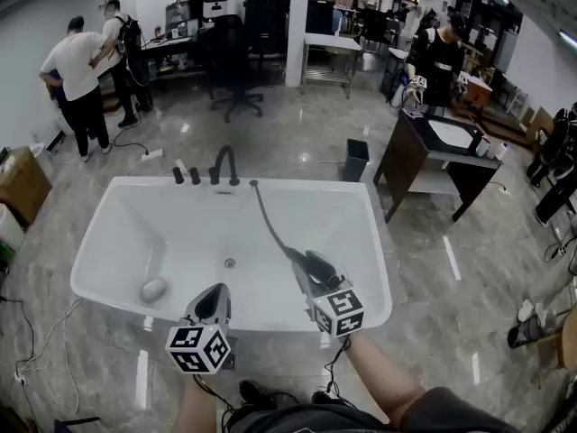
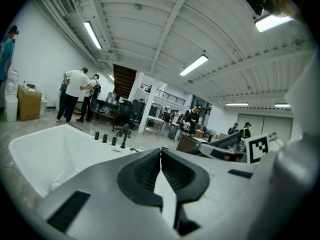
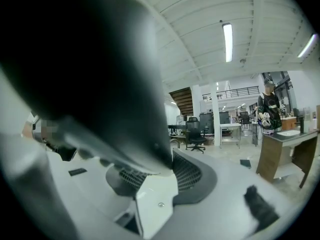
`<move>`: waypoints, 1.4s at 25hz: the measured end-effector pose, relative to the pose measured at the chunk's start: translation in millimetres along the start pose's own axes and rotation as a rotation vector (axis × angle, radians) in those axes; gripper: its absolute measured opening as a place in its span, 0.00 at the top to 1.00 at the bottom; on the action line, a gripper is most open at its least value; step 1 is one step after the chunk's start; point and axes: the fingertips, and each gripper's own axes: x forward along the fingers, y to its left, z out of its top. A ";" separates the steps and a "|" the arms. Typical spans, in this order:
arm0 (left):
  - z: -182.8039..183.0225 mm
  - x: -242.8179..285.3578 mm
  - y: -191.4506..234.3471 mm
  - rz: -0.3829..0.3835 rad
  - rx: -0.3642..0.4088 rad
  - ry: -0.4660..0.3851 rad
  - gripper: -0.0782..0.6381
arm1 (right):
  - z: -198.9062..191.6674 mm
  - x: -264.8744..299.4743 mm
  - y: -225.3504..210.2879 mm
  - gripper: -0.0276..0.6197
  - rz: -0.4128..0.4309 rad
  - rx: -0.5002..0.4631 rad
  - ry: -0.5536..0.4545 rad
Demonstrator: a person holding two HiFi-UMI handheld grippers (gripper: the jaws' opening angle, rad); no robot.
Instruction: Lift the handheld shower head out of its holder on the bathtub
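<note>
1. Glossy grey marble-look floor (image 1: 297, 142) spreads ahead of both claws and mirrors the lamps.
2. Far ahead of the right claw (image 1: 311, 267) a black office chair (image 1: 236, 61) stands just beside a white pillar (image 1: 296, 25).
3. Right of that claw and further off stands a dark wooden vanity (image 1: 433, 156) with a white basin; a small dark bin (image 1: 356, 159) stands near it.
4. Far ahead and left of the left claw (image 1: 216, 294), two people (image 1: 77, 79) stand near a white wall (image 1: 27, 25); a cardboard box (image 1: 22, 183) sits nearer.
5. Above the claws, a white ribbed ceiling (image 2: 150, 24) carries long tube lights (image 2: 194, 65).
</note>
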 end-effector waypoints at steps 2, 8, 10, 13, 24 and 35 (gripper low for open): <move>-3.2 -0.2 -16.2 0.000 0.014 0.001 0.87 | 1.9 -14.3 -4.2 0.74 0.016 0.000 -0.011; -16.3 -8.5 -65.9 0.016 0.021 0.006 0.87 | 4.5 -66.7 -14.5 0.74 0.055 0.007 -0.030; -19.2 -11.4 -83.0 0.020 0.029 0.006 0.87 | 5.7 -81.4 -18.8 0.74 0.067 0.011 -0.034; -28.9 -21.2 -108.4 0.028 0.032 0.002 0.87 | 3.7 -106.6 -23.9 0.74 0.089 0.011 -0.036; -61.0 -47.9 -181.3 0.038 0.046 0.006 0.87 | -7.1 -185.9 -45.5 0.74 0.122 0.000 -0.037; -80.5 -79.5 -202.6 -0.037 0.061 0.040 0.87 | -17.3 -237.0 -12.7 0.74 0.087 0.033 -0.033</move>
